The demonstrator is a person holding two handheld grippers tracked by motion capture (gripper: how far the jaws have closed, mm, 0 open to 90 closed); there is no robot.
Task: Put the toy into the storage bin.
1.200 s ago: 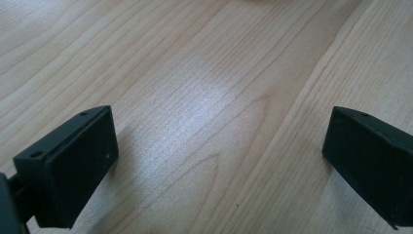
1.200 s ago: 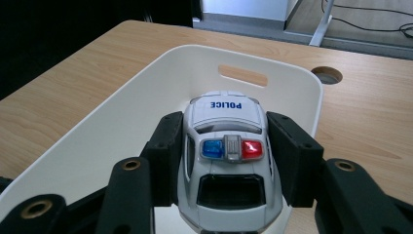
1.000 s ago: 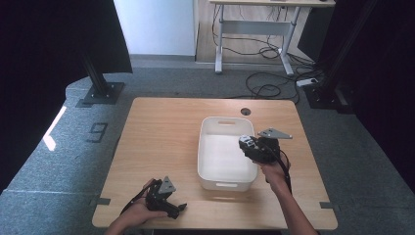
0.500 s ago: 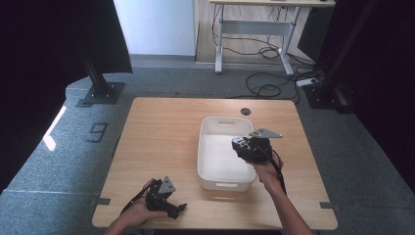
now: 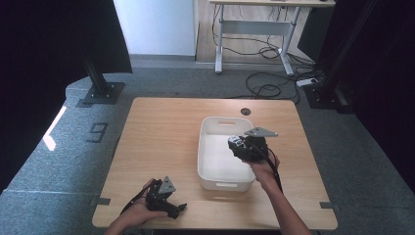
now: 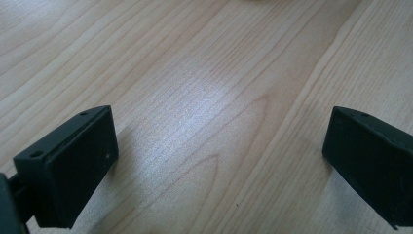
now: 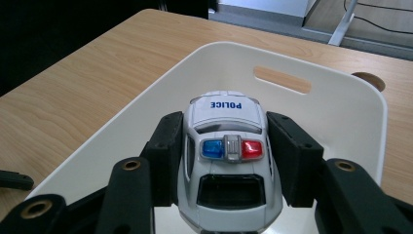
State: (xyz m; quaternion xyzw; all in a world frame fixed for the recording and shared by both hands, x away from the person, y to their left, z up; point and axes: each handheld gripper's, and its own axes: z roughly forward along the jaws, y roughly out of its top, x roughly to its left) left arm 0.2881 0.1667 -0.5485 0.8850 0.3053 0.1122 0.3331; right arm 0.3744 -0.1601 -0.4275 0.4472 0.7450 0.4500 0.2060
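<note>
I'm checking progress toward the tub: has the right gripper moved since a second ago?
Yes. The right gripper, shut on the toy police car, has shifted left from the white tub's right rim to over its inside.

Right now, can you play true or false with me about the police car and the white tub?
1. The right gripper holds a toy police car between its jaws. True.
2. The car already lies on the bottom of the white tub. False: it is held in the air over the tub, clamped in the gripper.
3. The left gripper is open, with bare wooden table between its jaws. True.
4. The car's roof lights are both green. False: one is blue, one is red.
5. The left gripper is holding the tub's handle. False: in the high view it sits near the table's front edge, apart from the tub.
</note>
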